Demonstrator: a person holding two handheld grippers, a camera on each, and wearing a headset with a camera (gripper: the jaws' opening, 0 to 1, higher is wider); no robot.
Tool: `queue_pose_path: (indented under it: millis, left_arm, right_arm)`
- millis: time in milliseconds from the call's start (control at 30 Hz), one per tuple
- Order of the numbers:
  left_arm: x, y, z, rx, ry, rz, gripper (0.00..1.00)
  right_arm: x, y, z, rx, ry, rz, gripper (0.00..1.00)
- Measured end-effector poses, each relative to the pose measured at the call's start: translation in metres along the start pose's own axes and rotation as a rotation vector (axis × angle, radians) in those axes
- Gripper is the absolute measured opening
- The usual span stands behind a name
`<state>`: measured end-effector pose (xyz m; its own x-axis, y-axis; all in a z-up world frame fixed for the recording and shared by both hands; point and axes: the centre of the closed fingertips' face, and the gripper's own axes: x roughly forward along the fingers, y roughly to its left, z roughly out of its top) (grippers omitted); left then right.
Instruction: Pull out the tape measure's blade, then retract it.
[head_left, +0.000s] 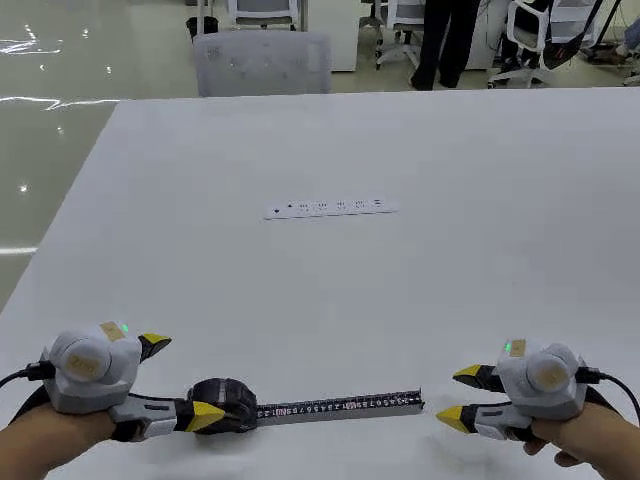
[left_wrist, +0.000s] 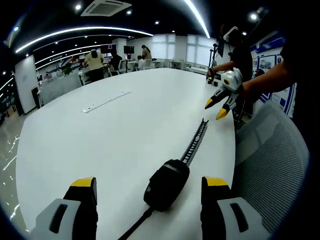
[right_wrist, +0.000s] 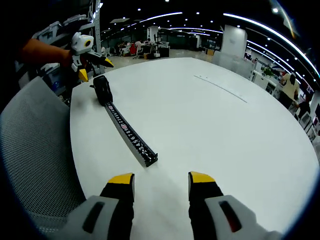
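A black tape measure (head_left: 225, 403) lies on the white table (head_left: 330, 290) near its front edge. Its blade (head_left: 340, 406) is drawn out flat to the right, and the end hook stops just short of my right gripper (head_left: 458, 396). My left gripper (head_left: 180, 380) is open, one finger beside the case and the other further back. In the left gripper view the case (left_wrist: 166, 184) sits between the open jaws of the left gripper (left_wrist: 149, 182), touching neither. In the right gripper view the right gripper (right_wrist: 161, 178) is open and holds nothing, with the blade's end (right_wrist: 149, 159) just ahead.
A long white strip (head_left: 330, 208) lies mid-table. A grey chair (head_left: 262, 62) stands at the far edge, with people and office chairs beyond. A mesh chair seat (left_wrist: 270, 160) sits beside the table's near edge.
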<state>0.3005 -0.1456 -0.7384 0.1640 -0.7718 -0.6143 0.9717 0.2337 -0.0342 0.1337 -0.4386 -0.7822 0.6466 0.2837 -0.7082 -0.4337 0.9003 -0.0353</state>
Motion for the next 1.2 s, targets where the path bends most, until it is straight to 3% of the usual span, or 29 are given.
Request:
queue_pose_path:
  millis: [100, 167, 233, 500, 567, 667, 733, 900, 1067, 1200]
  left_arm:
    - [-0.009, 0.002, -0.008, -0.047, -0.014, 0.034, 0.89]
    - [-0.017, 0.003, -0.011, -0.112, -0.052, 0.061, 0.91]
    - [-0.027, 0.002, -0.012, -0.172, -0.086, 0.09, 0.93]
    - [-0.057, -0.008, -0.037, -0.225, -0.093, 0.133, 1.0]
    - [-0.063, -0.007, -0.041, -0.224, -0.093, 0.151, 1.0]
    - [-0.071, -0.006, -0.041, -0.247, -0.105, 0.16, 1.0]
    - [-0.075, -0.008, -0.039, -0.251, -0.112, 0.164, 1.0]
    - [-0.081, -0.008, -0.044, -0.28, -0.12, 0.177, 1.0]
    - [-0.081, -0.013, -0.043, -0.264, -0.113, 0.174, 1.0]
    - [-0.083, -0.014, -0.037, -0.275, -0.129, 0.181, 1.0]
  right_arm:
    - [-0.009, -0.009, 0.003, -0.002, -0.017, -0.045, 0.46]
    - [-0.016, -0.014, 0.005, -0.01, -0.03, -0.09, 0.47]
    - [-0.021, -0.011, 0.004, -0.003, -0.034, -0.089, 0.51]
    - [-0.041, -0.004, -0.002, -0.018, -0.034, -0.119, 0.66]
    - [-0.046, -0.004, -0.002, -0.01, -0.04, -0.137, 0.76]
    - [-0.053, -0.004, -0.004, 0.067, -0.056, -0.14, 0.87]
    - [-0.06, -0.006, -0.002, 0.052, -0.074, -0.167, 0.91]
    - [-0.064, -0.003, -0.007, 0.067, -0.067, -0.161, 1.0]
    - [-0.07, 0.002, -0.009, 0.109, -0.093, -0.162, 1.0]
    - [-0.073, 0.004, -0.015, 0.109, -0.085, -0.161, 1.0]
